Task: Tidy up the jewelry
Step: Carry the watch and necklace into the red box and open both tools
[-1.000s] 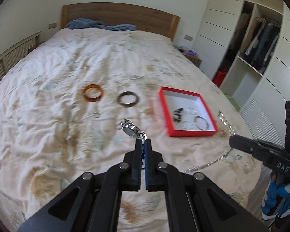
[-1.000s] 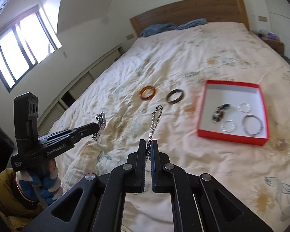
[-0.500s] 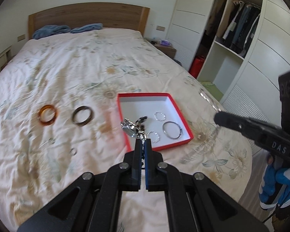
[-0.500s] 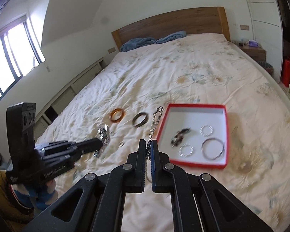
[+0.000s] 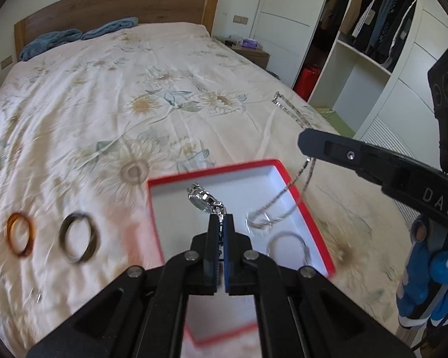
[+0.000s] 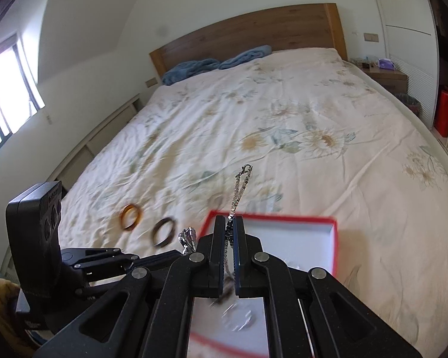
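My left gripper point(image 5: 221, 217) is shut on a silver wristwatch point(image 5: 201, 198) and holds it above the red box point(image 5: 286, 176) with a white inside. My right gripper point(image 6: 230, 219) is shut on a silver chain point(image 6: 239, 186), which sticks up past the fingers and hangs down over the box point(image 6: 334, 238). In the left wrist view the chain point(image 5: 289, 110) dangles from the right gripper point(image 5: 306, 143) into the box. Silver rings point(image 5: 286, 243) lie in the box. An amber bangle point(image 5: 19, 234) and a dark bangle point(image 5: 79, 237) lie on the bed left of the box.
The bed point(image 5: 134, 89) has a floral cover, blue pillows point(image 5: 74, 35) and a wooden headboard. An open wardrobe point(image 5: 373, 29) and a nightstand point(image 5: 251, 50) stand at the right. A window point(image 6: 3, 95) is at the left.
Both grippers have moved toward and over the red box, carrying the watch and the chain. The chain's hanging end now reaches into the box.
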A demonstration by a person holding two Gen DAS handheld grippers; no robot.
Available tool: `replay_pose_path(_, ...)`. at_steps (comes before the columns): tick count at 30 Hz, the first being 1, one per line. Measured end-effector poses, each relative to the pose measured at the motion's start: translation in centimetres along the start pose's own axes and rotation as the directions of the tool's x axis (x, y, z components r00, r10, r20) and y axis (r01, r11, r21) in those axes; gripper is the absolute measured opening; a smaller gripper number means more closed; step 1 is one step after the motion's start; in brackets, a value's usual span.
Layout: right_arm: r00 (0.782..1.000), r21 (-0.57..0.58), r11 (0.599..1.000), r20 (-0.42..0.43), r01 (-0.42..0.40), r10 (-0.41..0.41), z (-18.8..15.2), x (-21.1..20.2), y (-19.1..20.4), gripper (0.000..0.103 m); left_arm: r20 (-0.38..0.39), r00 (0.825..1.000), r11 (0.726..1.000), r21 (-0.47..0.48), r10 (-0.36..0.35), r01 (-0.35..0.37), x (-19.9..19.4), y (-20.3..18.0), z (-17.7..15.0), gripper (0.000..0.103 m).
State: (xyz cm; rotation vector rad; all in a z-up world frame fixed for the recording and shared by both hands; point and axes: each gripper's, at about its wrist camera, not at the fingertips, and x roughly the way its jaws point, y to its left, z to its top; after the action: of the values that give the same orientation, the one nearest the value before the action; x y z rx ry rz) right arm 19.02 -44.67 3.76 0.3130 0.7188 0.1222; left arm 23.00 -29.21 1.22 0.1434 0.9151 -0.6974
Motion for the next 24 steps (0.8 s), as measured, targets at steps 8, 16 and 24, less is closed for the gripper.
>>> replay_pose_path(8,0.992,0.027,0.998,-0.11,0.057,-0.054,-2.5,6.0,-5.3,0.005,-0.091,0.996,0.999,-0.031,-0.021,0.018,8.9,0.2,0.4,0.002)
replay_pose_path(16,0.973,0.047,0.995,-0.218,0.088,-0.075,-5.9,9.6,-7.4,0.005,-0.142,0.989,0.999,-0.028,-0.042,0.038,11.7,0.1,-1.2,0.002)
replay_pose_path(24,0.968,0.044,0.992,-0.226,0.12,-0.107,-6.0,9.3,-7.7,0.009,-0.171,0.985,0.998,-0.058,-0.04,0.031,12.2,0.5,-1.0,0.004)
